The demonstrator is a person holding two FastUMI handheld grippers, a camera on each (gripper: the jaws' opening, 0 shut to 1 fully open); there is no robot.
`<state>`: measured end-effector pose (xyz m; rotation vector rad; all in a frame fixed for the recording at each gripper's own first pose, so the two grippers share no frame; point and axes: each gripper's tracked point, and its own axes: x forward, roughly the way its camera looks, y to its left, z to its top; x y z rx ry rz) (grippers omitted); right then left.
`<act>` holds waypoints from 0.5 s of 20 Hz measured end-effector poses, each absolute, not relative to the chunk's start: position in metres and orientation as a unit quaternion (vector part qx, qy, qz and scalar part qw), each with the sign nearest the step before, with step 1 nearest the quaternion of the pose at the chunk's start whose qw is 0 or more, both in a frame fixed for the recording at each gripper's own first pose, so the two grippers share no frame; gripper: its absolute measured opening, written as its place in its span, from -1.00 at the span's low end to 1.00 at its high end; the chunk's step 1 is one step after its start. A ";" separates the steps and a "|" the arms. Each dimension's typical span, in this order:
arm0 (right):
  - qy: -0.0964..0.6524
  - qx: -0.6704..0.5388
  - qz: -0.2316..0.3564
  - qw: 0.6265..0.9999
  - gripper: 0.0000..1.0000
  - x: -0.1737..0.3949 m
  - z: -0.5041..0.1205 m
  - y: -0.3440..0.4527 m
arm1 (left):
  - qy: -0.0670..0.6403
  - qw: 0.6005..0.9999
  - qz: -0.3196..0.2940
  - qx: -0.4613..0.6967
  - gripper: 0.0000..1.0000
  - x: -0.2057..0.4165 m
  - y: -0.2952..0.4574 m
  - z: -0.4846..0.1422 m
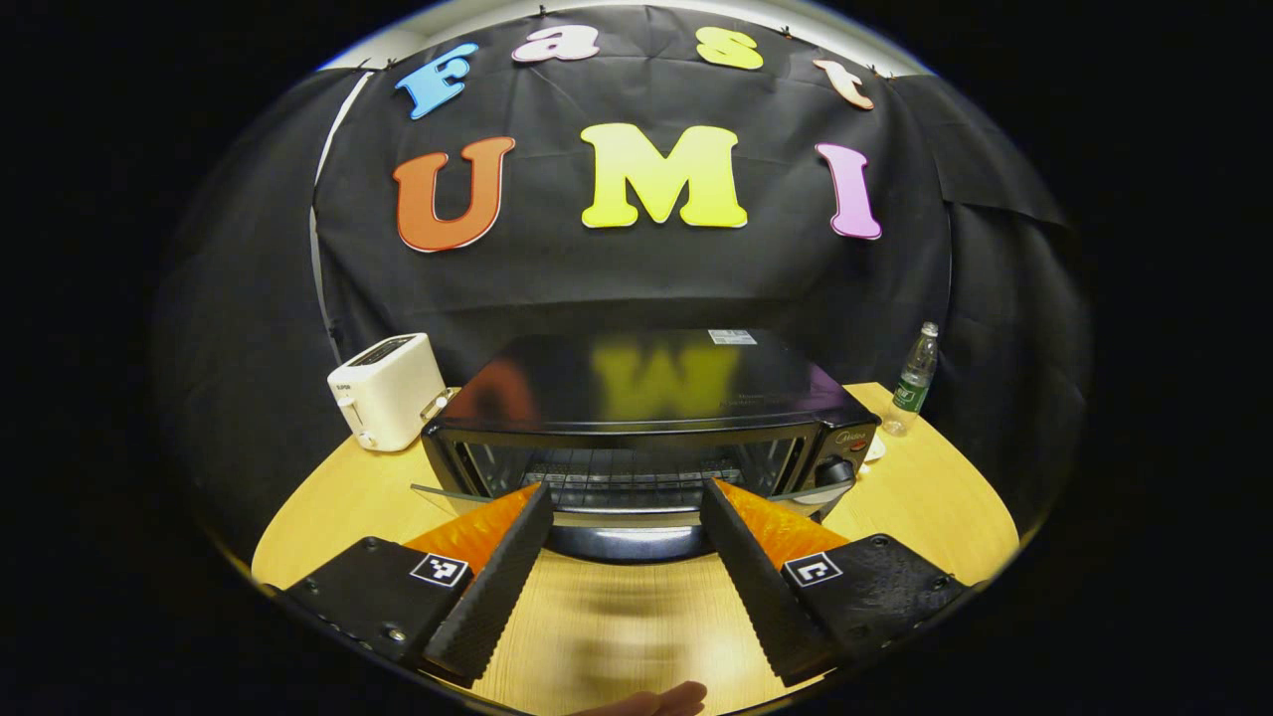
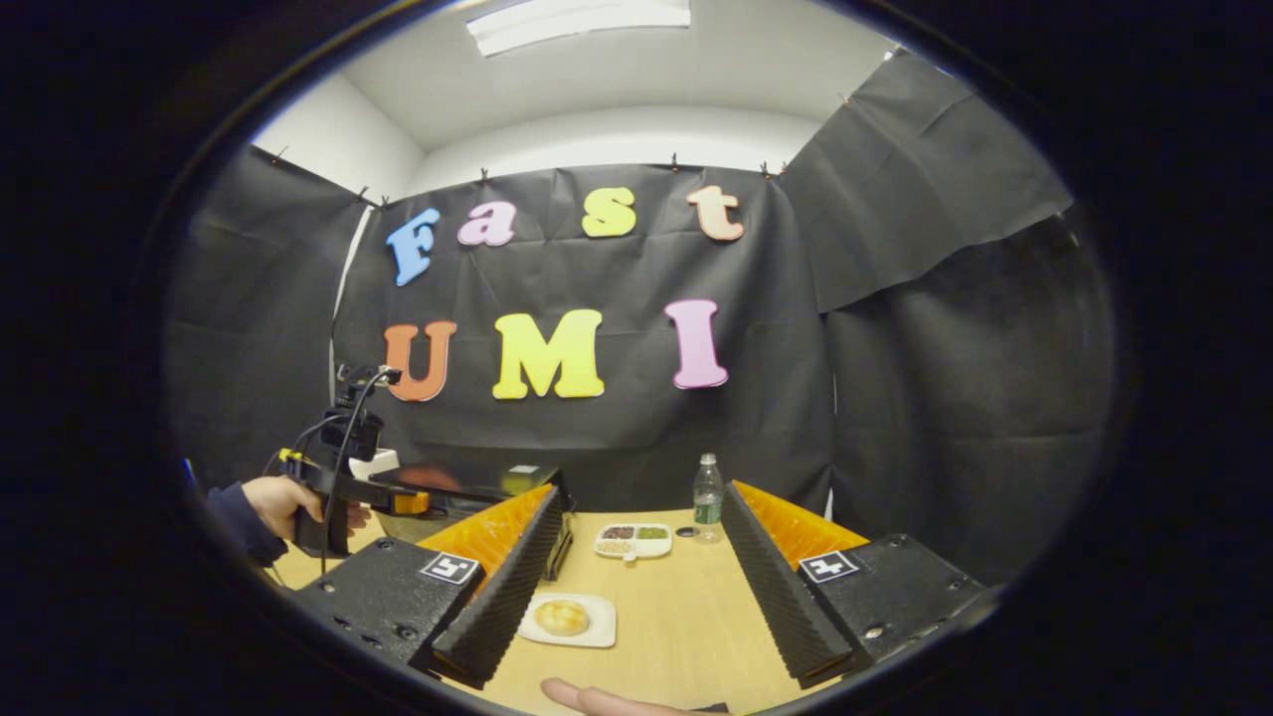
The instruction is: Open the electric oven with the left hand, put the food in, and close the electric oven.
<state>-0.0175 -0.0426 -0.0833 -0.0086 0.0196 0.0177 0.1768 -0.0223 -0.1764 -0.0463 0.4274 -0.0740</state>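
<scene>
The oven (image 1: 636, 438) is sitting on the tabletop (image 1: 925, 497) with its door (image 1: 617, 502) hanging part open. The left gripper (image 1: 627, 507) is facing it, jaws wide. The right gripper (image 2: 636, 522) is hovering with wide jaws over a bun (image 2: 562, 617) on its plate (image 2: 600, 631).

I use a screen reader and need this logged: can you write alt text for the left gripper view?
The left gripper, open, points at a black electric oven on a wooden table; the oven's glass door hangs partly open, with a wire rack inside. A white toaster stands left of the oven, a water bottle to its right.
</scene>
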 end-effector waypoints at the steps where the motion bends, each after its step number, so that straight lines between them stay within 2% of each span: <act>1: 0.011 -0.004 0.009 1.000 1.00 -0.019 -0.085 -0.042 | 0.212 0.976 -0.037 -0.023 0.99 0.173 -0.022 -0.176; 10: 0.036 0.010 0.003 0.999 1.00 -0.020 -0.106 -0.043 | 0.211 0.976 -0.044 -0.020 0.99 0.131 -0.024 -0.201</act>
